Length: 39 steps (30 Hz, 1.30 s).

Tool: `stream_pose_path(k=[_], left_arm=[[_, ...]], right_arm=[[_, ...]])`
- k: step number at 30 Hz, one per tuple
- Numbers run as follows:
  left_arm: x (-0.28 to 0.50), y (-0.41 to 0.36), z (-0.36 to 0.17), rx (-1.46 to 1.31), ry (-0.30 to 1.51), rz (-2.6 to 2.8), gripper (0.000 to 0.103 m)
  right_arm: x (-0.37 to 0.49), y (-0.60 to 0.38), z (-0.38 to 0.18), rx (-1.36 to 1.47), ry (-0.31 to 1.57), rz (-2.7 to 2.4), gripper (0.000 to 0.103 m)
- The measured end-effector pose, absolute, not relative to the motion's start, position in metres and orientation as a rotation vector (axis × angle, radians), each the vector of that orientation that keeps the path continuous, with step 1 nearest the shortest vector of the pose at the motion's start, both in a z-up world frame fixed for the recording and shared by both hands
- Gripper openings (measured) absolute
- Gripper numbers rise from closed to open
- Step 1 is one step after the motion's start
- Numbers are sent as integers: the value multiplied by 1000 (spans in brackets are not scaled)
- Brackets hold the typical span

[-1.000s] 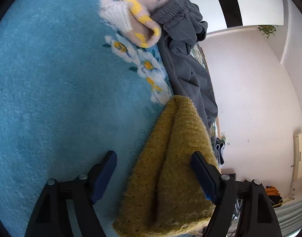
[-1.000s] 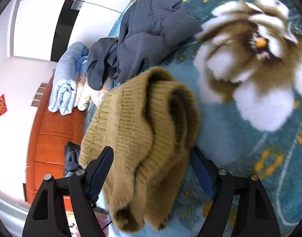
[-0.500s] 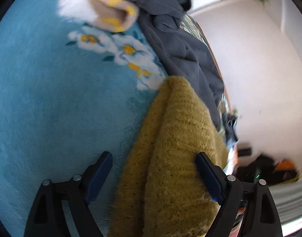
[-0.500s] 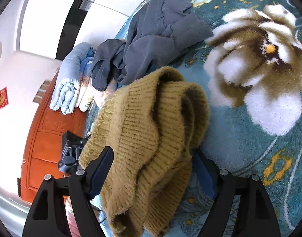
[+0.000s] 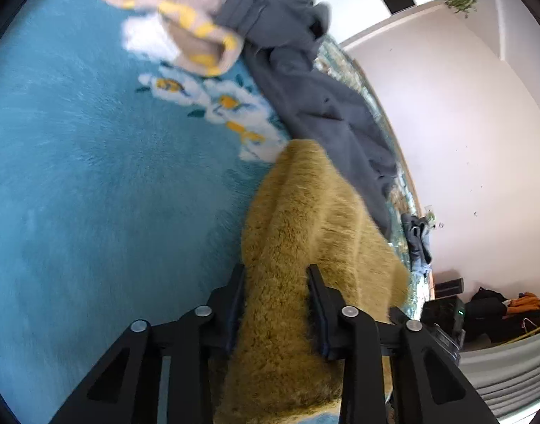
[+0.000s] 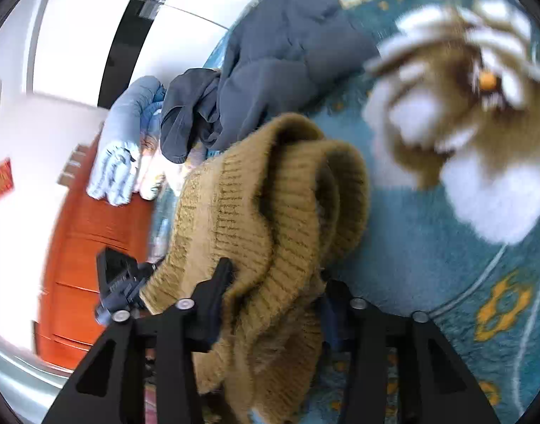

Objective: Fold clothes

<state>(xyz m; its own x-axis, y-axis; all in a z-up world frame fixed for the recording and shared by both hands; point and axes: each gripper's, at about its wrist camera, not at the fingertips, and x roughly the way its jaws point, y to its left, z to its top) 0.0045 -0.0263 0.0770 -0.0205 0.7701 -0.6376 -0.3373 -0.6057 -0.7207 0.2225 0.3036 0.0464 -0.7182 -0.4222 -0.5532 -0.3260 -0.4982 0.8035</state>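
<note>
A mustard-yellow fuzzy knit sweater lies bunched on the blue floral rug. My left gripper is shut on one edge of it. In the right wrist view the same sweater shows ribbed folds, and my right gripper is shut on another part of it. The other gripper shows at the sweater's far left end in that view.
A dark grey garment lies crumpled beyond the sweater, also in the right wrist view. A pink sweater with yellow stripes lies at the far end. Light blue folded clothes sit by a wooden cabinet.
Both grippers have closed from wide open onto the mustard sweater. The sweater has bunched up between the fingers and both views have shifted slightly.
</note>
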Motion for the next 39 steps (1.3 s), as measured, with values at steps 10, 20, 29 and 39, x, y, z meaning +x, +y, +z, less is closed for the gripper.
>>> stream_pose_path(k=[10, 20, 29, 39], left_arm=[[92, -129, 98, -1351, -667, 1868, 31], [92, -160, 60, -1366, -958, 1772, 50], [111, -153, 137, -1145, -657, 2063, 60], [165, -104, 104, -1226, -161, 2176, 60]], right_arm=[[196, 283, 67, 1171, -1386, -2278, 33], [214, 278, 59, 1198, -1352, -2311, 42], [237, 236, 117, 1032, -955, -2551, 46], [246, 188, 101, 1266, -687, -2497, 48]])
